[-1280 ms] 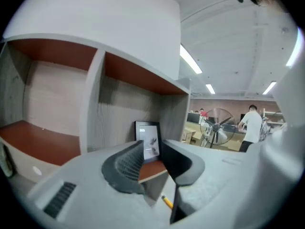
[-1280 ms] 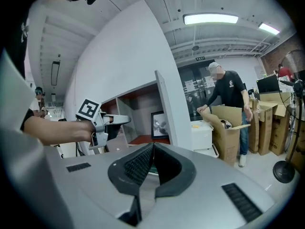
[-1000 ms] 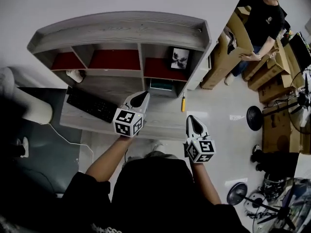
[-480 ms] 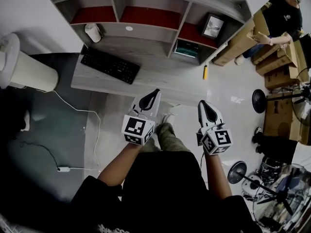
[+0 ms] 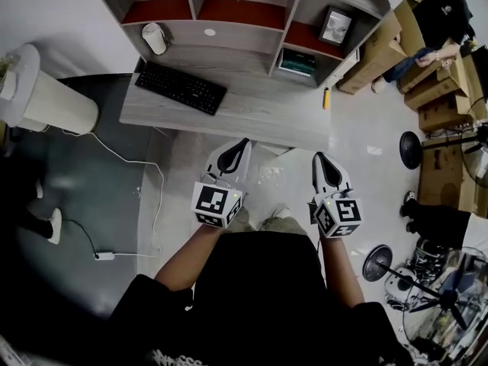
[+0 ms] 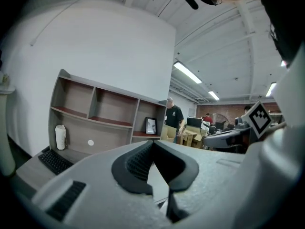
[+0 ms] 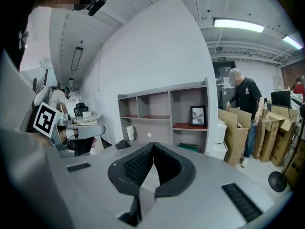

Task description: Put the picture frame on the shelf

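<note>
Worktop (image 5: 259, 113) at 12 o'clock with shelf (image 5: 236, 48) on it | frame (image 5: 335, 26) stands in right shelf box, 1 o'clock | left tongs (image 5: 243, 142) pressed together, empty | right tongs (image 5: 318, 156) pressed together, empty

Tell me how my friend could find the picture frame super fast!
Look at the grey shelf unit standing on the desk against the white wall. Go to its right-hand upper compartment, the one with a red floor. The picture frame stands upright there, dark-edged with a black-and-white picture, the only thing in any red-floored compartment.
</note>
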`<state>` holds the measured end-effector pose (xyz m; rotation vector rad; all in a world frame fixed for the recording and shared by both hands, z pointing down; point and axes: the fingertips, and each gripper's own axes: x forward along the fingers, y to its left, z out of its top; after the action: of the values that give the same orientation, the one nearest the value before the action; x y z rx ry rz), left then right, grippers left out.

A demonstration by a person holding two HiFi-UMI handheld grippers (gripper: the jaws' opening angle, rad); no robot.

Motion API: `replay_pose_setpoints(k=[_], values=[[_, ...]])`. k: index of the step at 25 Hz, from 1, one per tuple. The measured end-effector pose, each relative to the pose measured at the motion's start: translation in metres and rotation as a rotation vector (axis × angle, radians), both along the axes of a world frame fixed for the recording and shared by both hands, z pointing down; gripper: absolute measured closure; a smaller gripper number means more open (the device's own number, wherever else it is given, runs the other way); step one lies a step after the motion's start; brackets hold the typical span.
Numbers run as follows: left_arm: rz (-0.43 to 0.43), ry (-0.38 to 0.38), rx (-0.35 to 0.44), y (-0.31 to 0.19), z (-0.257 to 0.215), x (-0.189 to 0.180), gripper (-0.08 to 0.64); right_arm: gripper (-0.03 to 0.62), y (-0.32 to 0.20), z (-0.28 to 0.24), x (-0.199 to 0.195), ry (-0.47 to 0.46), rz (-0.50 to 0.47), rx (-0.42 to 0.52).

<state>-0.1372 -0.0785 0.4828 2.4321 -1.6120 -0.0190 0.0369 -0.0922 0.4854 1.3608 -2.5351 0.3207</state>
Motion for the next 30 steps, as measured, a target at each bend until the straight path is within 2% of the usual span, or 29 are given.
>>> replay_pose_setpoints(k=[12,17,30], values=[[-0.056,-0.080,0.030,-0.008,-0.012,0.053,0.543,0.580,-0.010,-0.011,0.055,-0.042,0.016,0.045],[-0.058,-0.075,0.030,-0.017,-0.015,0.064,0.543,0.580,-0.014,-0.013,0.066,-0.030,0.034,0.067],[-0.044,-0.065,0.044,-0.016,-0.023,0.057,0.543,0.580,-0.014,-0.028,0.050,-0.023,0.046,0.118]])
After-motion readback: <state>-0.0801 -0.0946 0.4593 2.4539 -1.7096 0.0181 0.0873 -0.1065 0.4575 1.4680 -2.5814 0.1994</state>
